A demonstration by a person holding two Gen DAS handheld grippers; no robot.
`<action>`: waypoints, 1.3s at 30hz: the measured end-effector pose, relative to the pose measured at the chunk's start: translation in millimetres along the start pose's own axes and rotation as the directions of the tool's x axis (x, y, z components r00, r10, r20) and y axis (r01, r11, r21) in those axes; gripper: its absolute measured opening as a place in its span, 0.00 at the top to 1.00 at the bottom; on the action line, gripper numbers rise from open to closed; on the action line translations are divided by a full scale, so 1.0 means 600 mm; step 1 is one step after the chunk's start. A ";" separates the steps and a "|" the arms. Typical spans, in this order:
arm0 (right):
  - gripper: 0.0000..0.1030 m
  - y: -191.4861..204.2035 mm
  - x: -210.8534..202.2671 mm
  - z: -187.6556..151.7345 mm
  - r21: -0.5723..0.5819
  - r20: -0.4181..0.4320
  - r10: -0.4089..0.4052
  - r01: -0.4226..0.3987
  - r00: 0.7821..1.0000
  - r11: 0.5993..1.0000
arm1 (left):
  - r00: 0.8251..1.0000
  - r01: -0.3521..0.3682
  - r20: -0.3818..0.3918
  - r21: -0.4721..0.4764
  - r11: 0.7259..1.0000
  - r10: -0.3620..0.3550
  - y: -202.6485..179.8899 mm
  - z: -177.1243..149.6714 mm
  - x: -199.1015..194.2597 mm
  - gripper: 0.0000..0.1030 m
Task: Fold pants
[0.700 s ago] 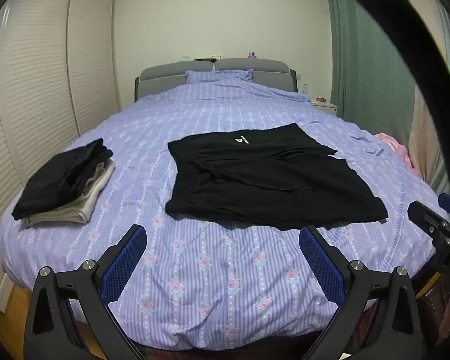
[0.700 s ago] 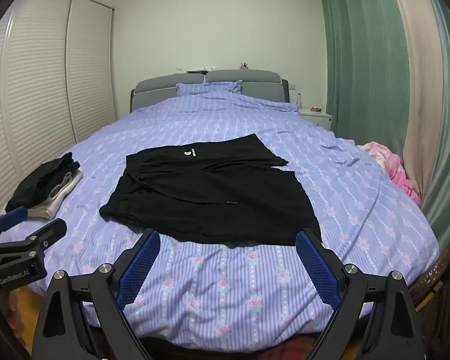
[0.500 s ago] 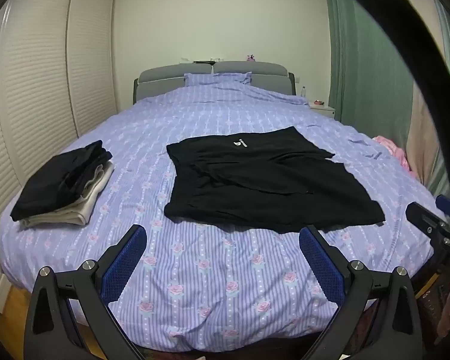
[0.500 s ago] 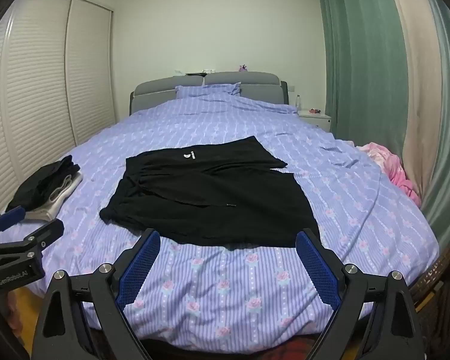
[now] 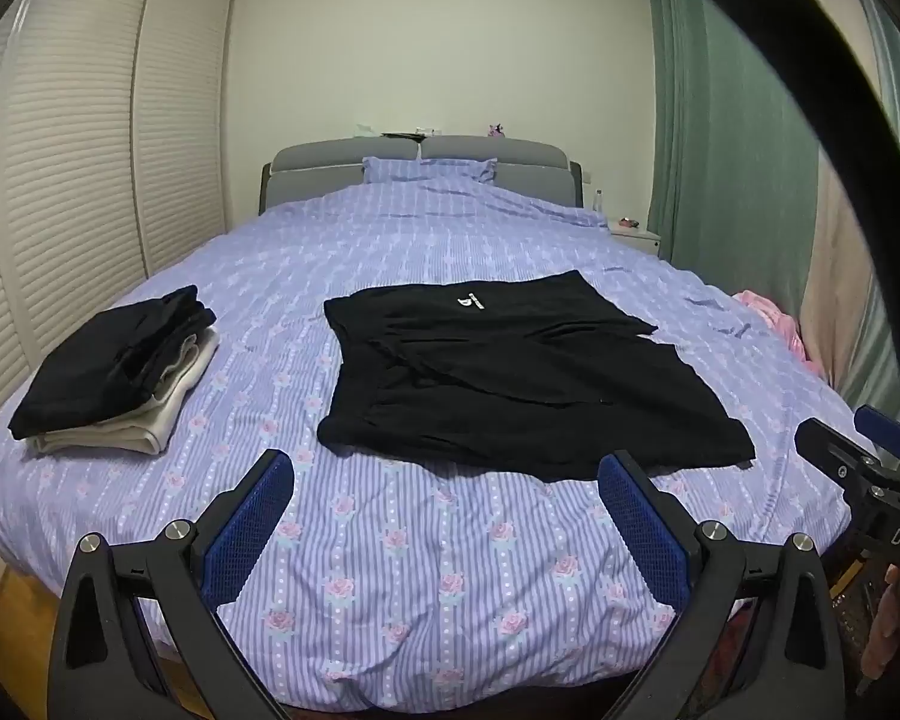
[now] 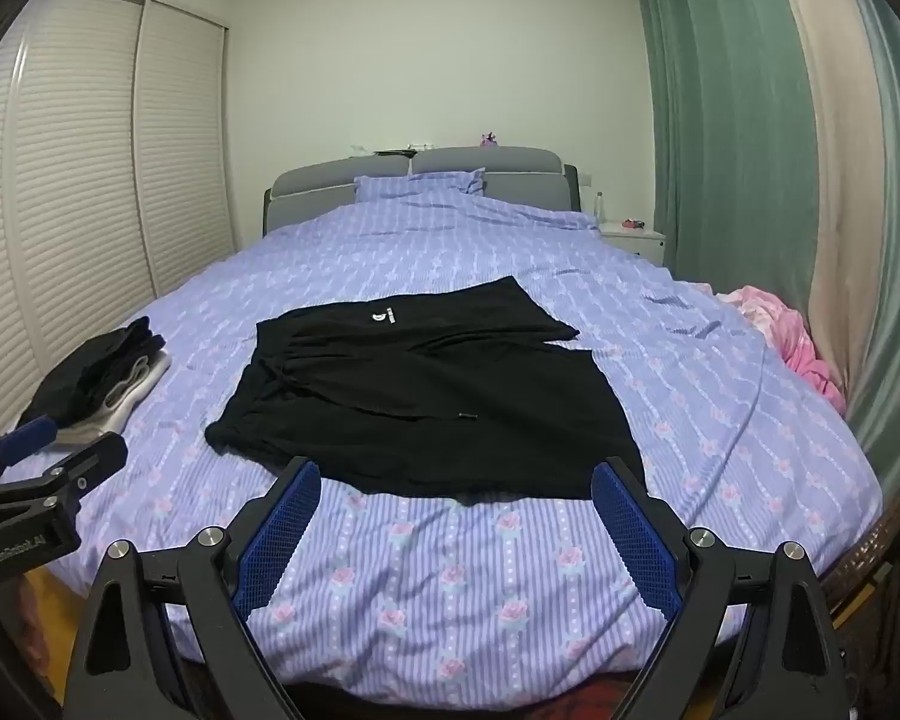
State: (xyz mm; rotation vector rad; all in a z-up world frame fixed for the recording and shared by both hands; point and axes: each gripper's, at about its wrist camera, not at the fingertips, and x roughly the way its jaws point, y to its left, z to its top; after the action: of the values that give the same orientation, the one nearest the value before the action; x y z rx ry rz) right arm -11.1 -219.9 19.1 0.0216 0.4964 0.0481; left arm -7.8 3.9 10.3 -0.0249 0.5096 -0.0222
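Black pants (image 5: 510, 384) lie spread on the purple bed (image 5: 438, 552), partly folded, with a small white logo on the far part. They also show in the right wrist view (image 6: 426, 402). My left gripper (image 5: 447, 516) is open and empty, held over the bed's near edge, short of the pants. My right gripper (image 6: 456, 522) is open and empty, just short of the pants' near hem. Each gripper shows at the edge of the other's view: the right one (image 5: 864, 474), the left one (image 6: 36, 468).
A stack of folded dark and light clothes (image 5: 120, 372) sits on the bed's left side. A pink garment (image 6: 792, 336) lies at the right edge by the green curtains (image 6: 732, 120). Louvred wardrobe doors (image 5: 90, 180) stand left; a nightstand (image 6: 633, 237) stands far right.
Both grippers have moved slightly lower and closer to the bed; the view of the pants shifts a little. The pants have not moved.
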 end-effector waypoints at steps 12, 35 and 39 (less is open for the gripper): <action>0.09 0.001 -0.002 0.001 -0.005 0.008 0.000 0.000 1.000 1.000 | 1.000 -0.002 0.024 0.010 1.000 0.002 0.005 0.007 -0.005 0.00; 0.09 0.001 -0.007 0.004 -0.004 0.016 0.007 -0.007 1.000 1.000 | 0.998 0.002 0.059 0.014 1.000 -0.003 0.002 0.010 -0.016 0.00; 0.09 0.001 -0.007 0.004 -0.006 0.016 0.007 -0.007 1.000 1.000 | 0.998 -0.001 0.058 0.011 1.000 0.000 0.002 0.009 -0.016 0.00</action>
State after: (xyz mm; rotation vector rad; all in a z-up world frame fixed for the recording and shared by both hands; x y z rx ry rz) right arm -13.6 -219.7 23.4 0.0178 0.4797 0.0563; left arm -13.3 5.3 19.6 -0.0146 0.4519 -0.0240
